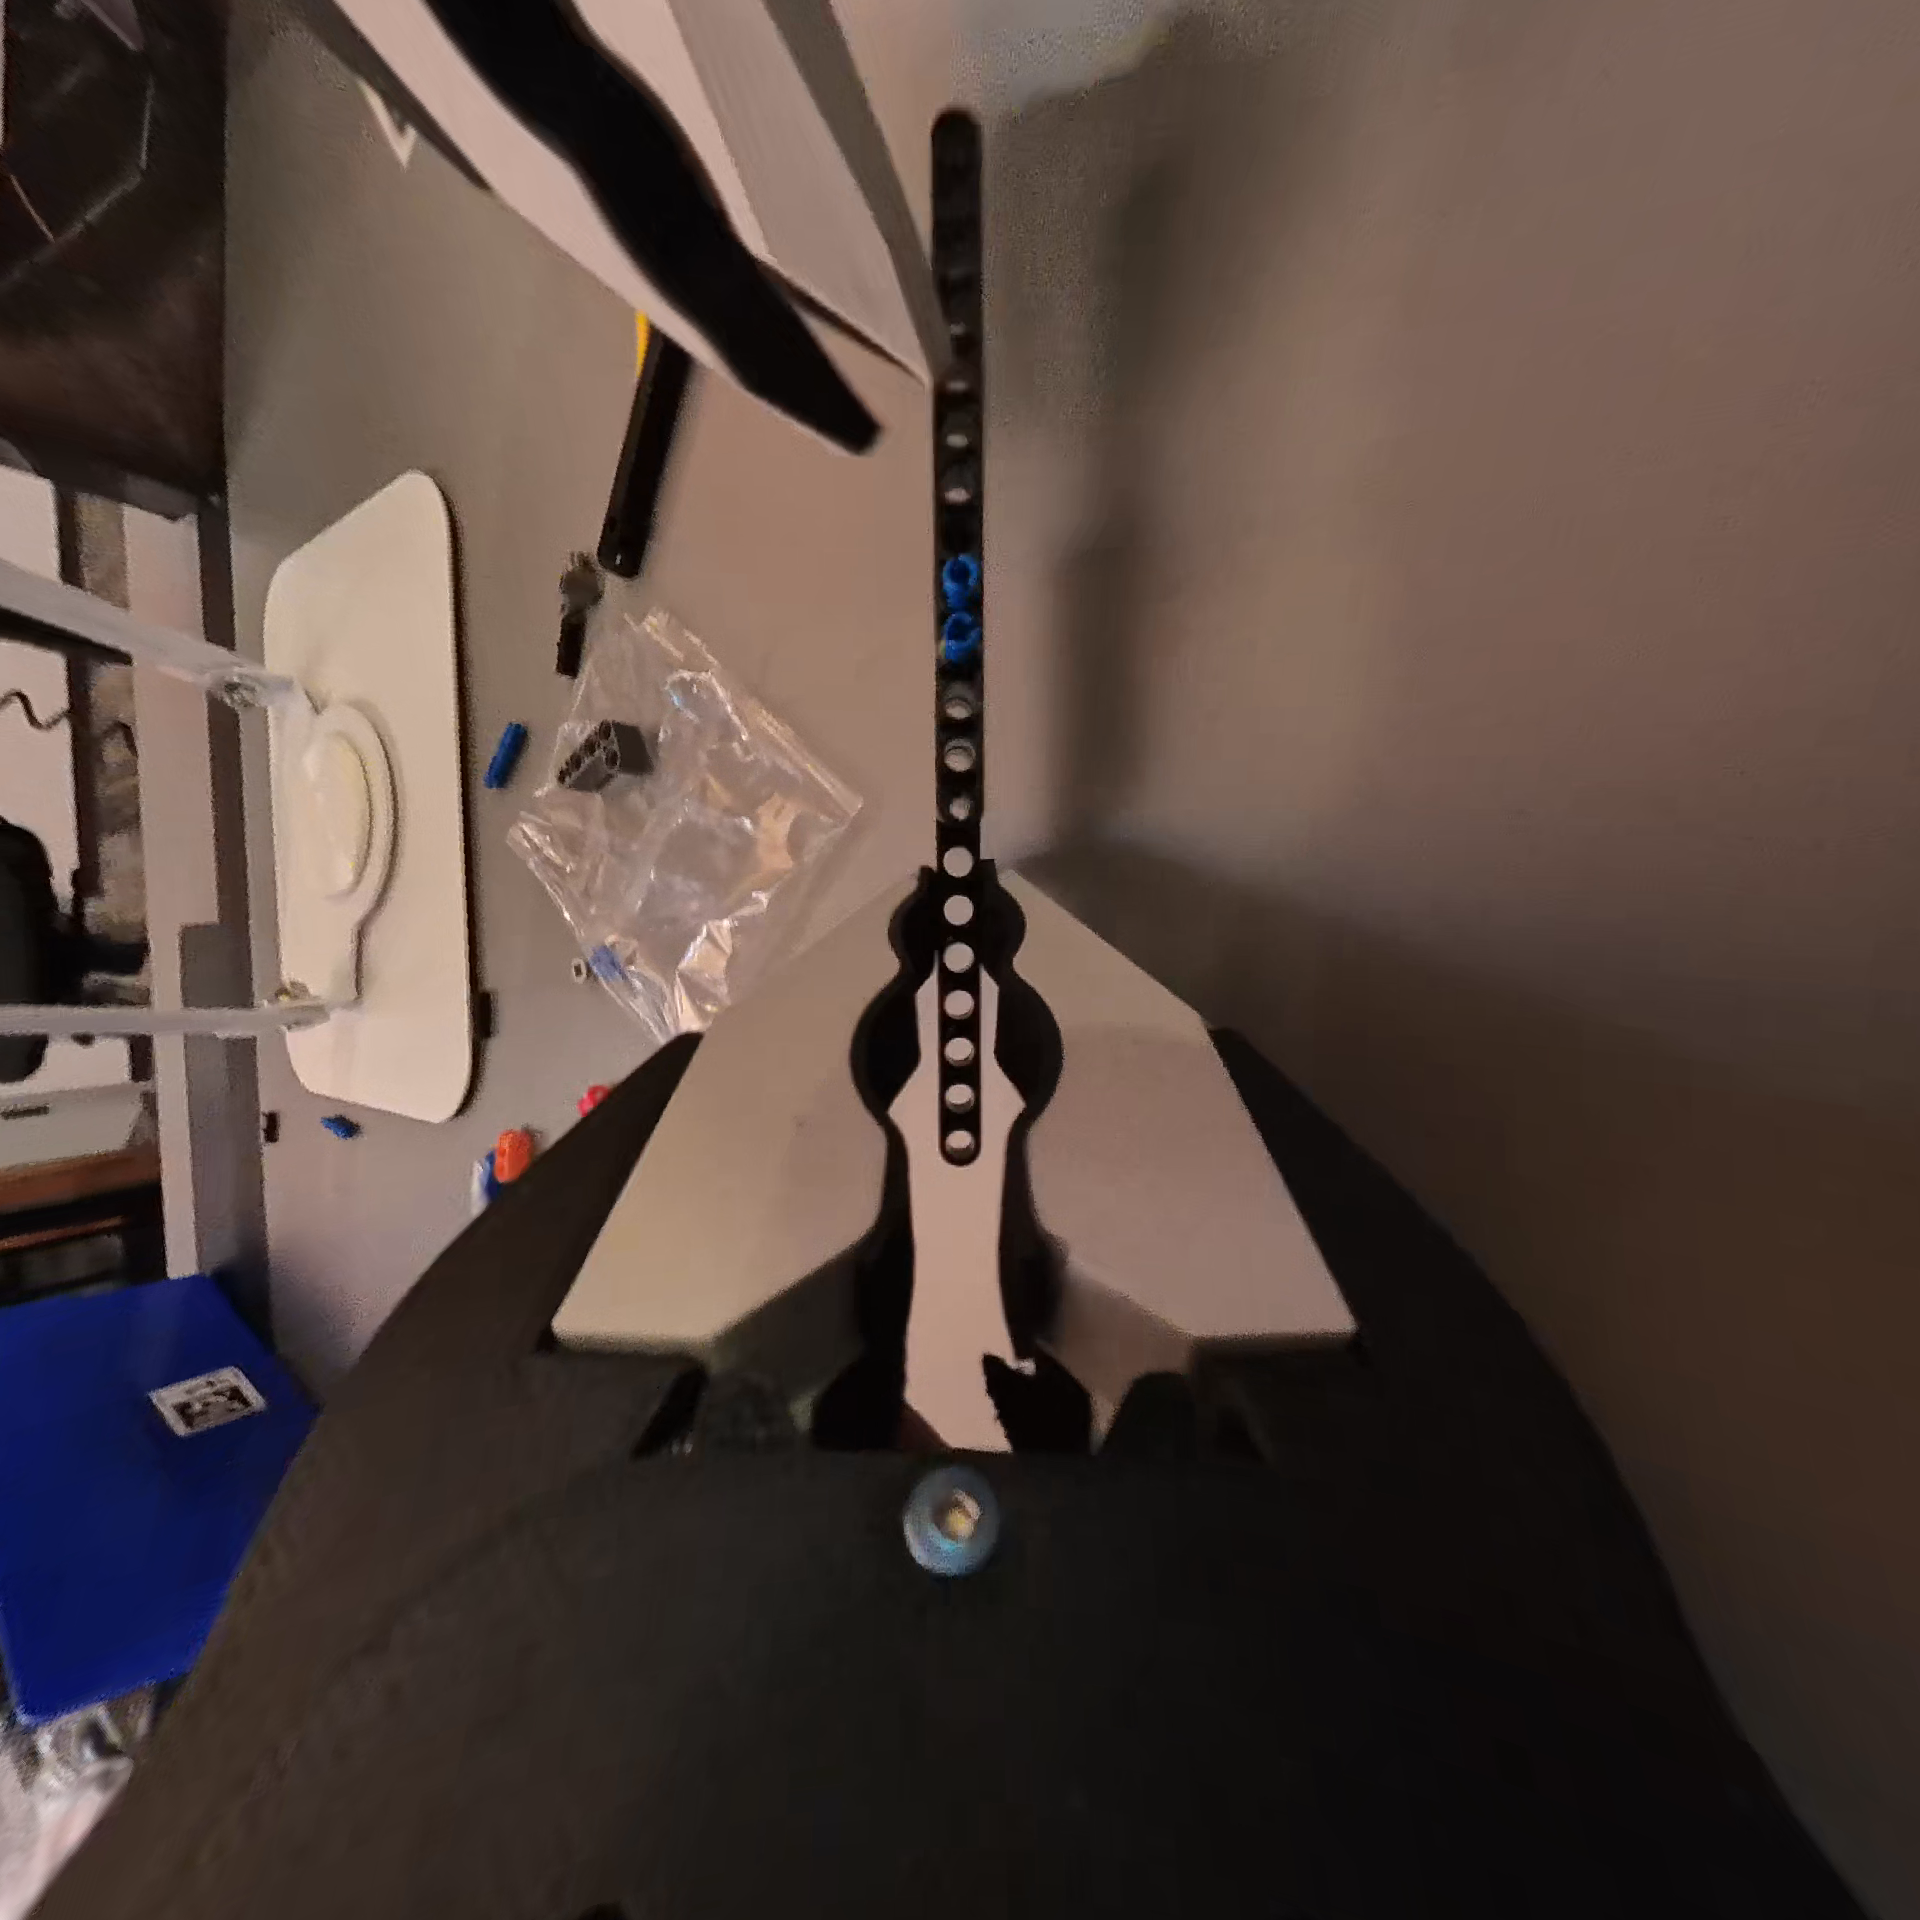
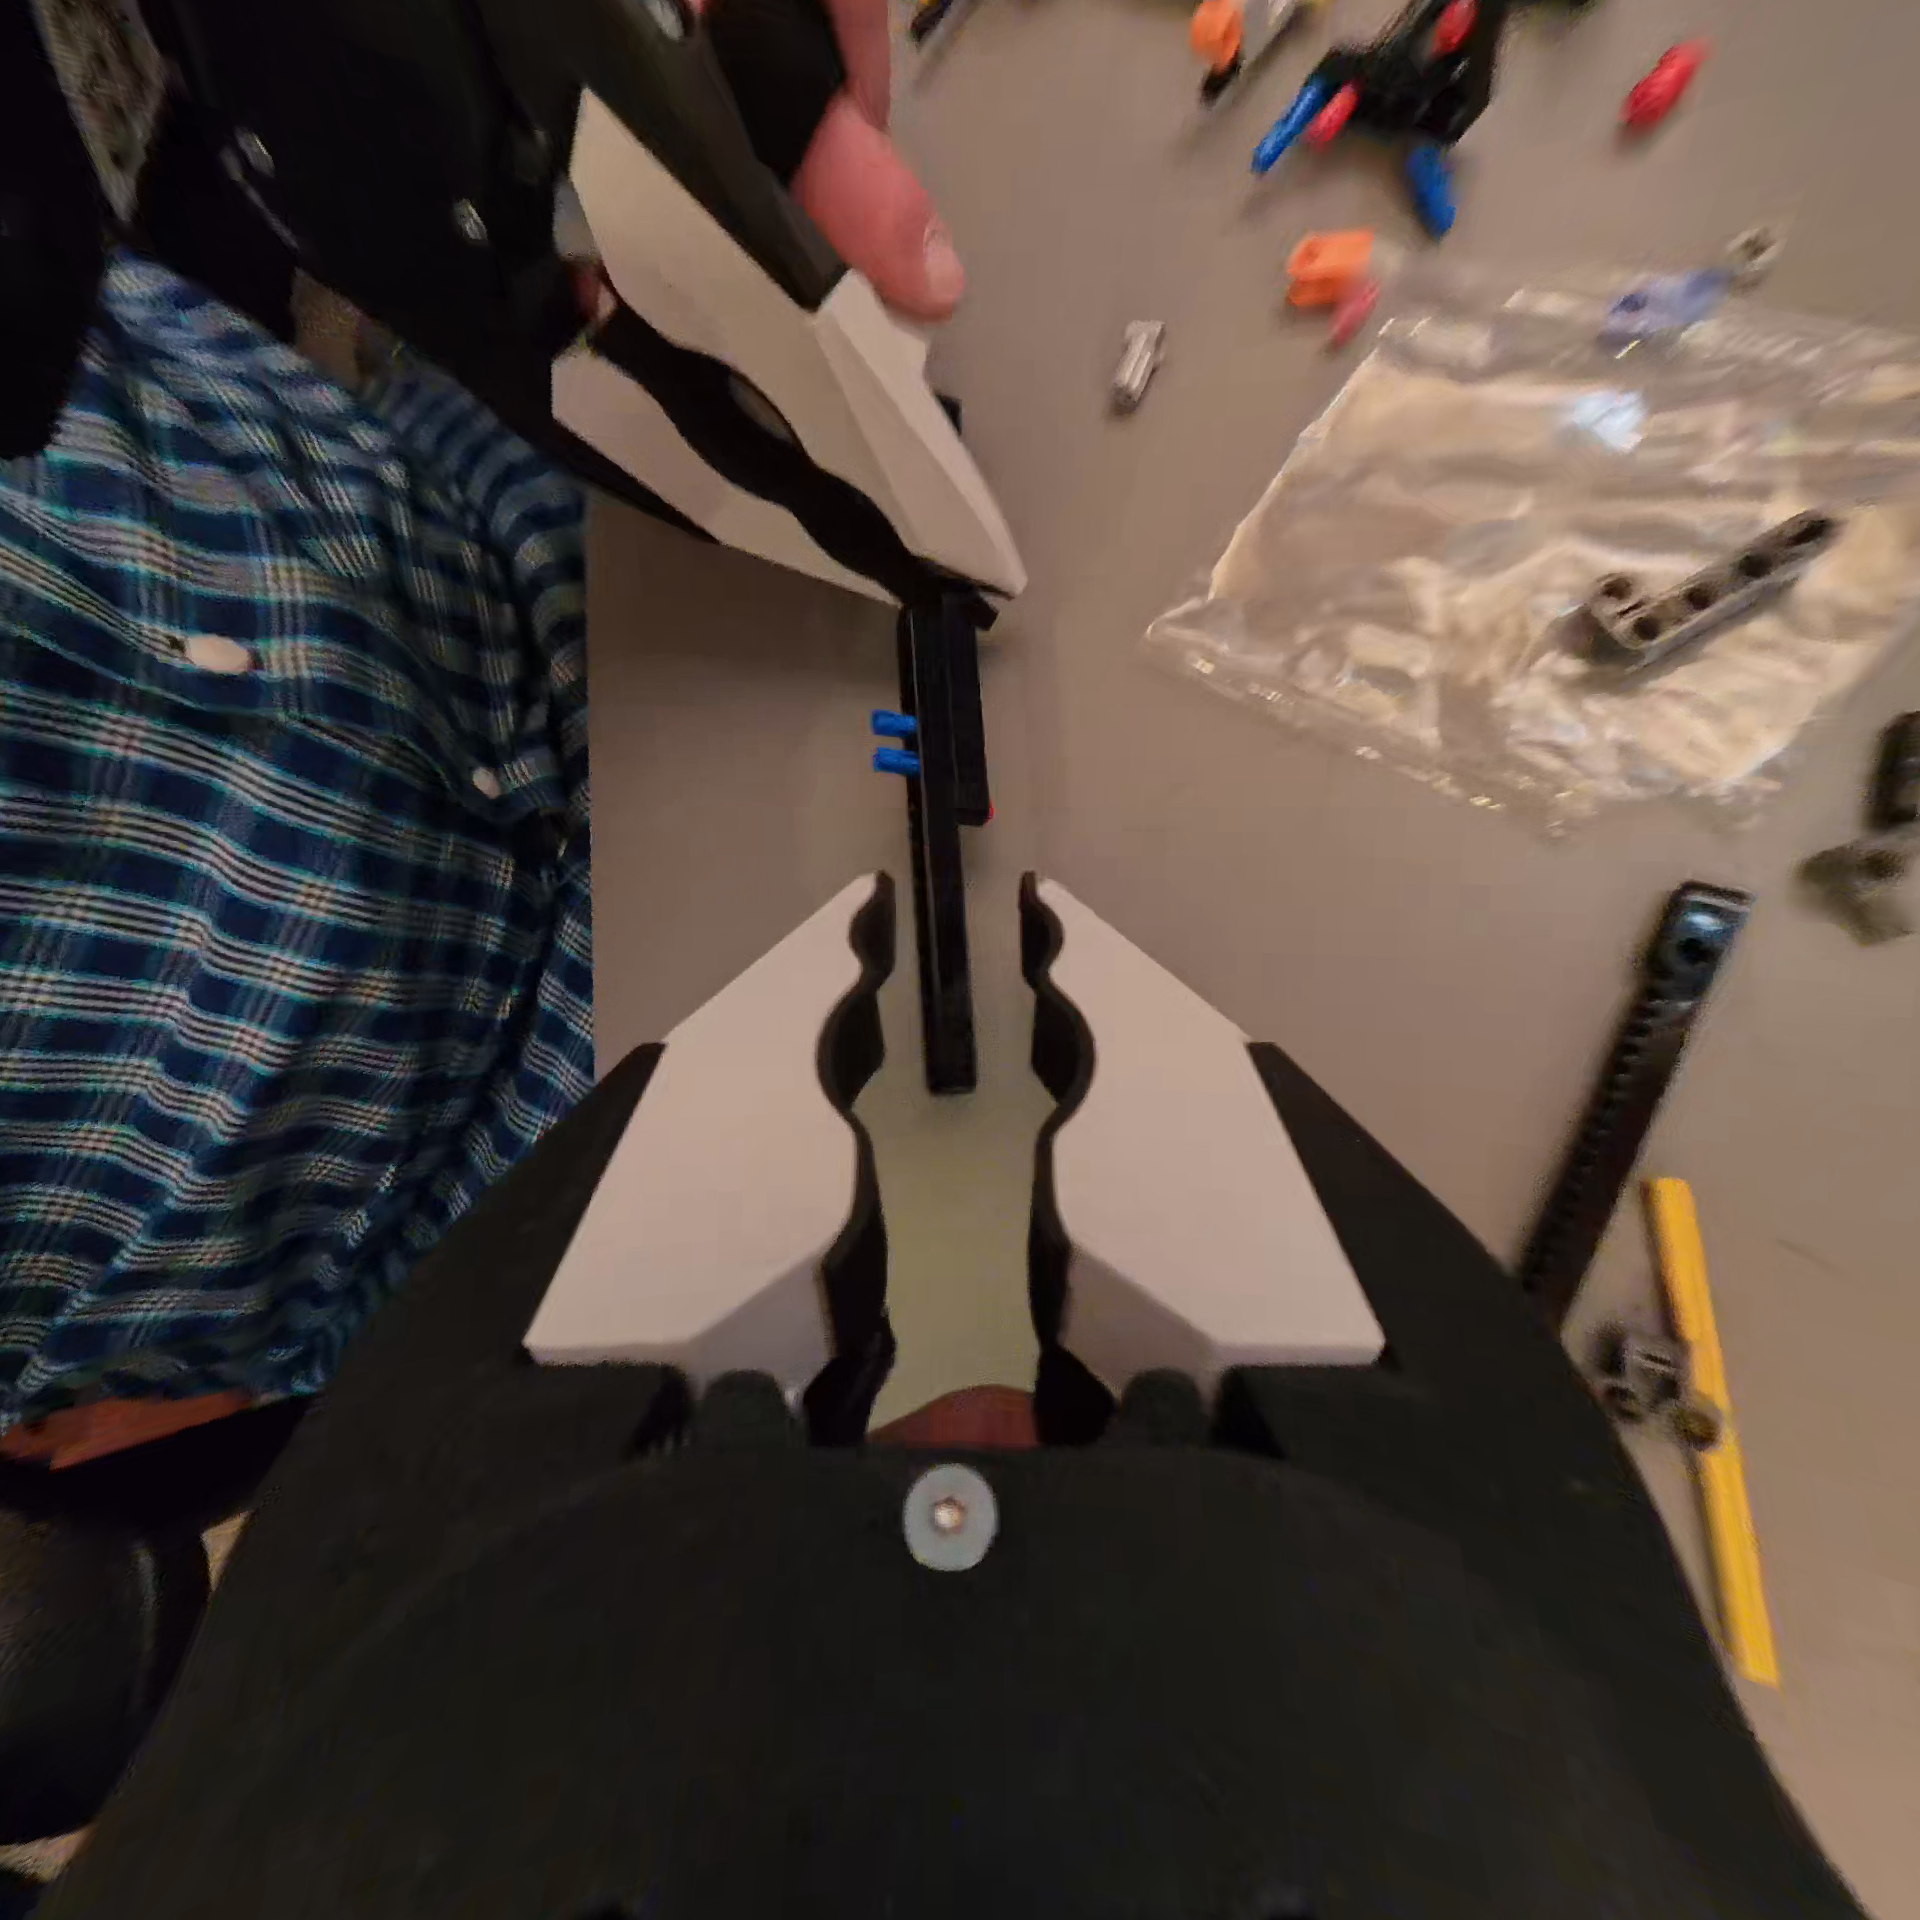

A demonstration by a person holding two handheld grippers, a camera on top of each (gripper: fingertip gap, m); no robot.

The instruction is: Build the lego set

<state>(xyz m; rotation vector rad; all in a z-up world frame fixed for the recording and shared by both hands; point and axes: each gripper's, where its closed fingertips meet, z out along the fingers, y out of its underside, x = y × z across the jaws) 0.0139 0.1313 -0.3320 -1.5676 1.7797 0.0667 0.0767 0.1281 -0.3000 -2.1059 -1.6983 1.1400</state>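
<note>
My left gripper (image 1: 958,883) is shut on one end of a long black beam (image 1: 958,468) with a row of holes, held above the grey table. Two blue pins (image 1: 961,603) sit in its middle holes. In the right wrist view the same beam (image 2: 945,987) runs from the left gripper (image 2: 951,597) down between my right gripper's (image 2: 954,894) fingers. The right jaws stand open with a gap on each side of the beam's free end. The blue pins (image 2: 894,743) stick out to the left. The right gripper (image 1: 894,405) shows at the top of the left wrist view.
A clear plastic bag (image 2: 1538,540) bearing a grey beam (image 2: 1704,597) lies on the table to the right. A black toothed rack (image 2: 1631,1091), a yellow strip (image 2: 1704,1423) and several loose coloured pieces (image 2: 1351,104) lie around. A white board (image 1: 374,790), a blue bin (image 1: 125,1486) and a plaid sleeve (image 2: 260,831) border the area. The gap from one gripper's tips to the other's is roughly 8 centimetres.
</note>
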